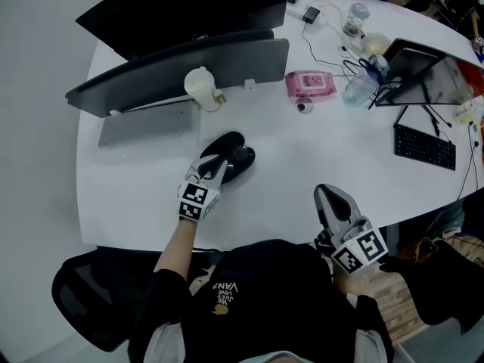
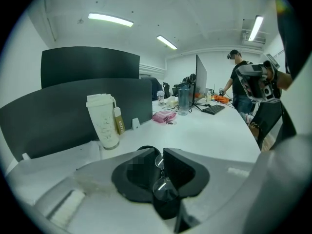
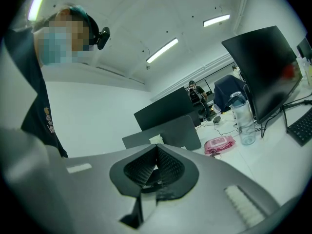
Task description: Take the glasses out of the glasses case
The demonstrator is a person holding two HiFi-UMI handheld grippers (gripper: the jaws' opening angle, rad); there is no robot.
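Head view: the left tool reaches onto the black glasses case, which lies mid-desk with bare white desk on every side. The right tool hovers over the near edge. Left gripper view: its jaws pinch the glasses above the case. Right gripper view: its jaws meet, with nothing between them.

white table with glasses case, cup
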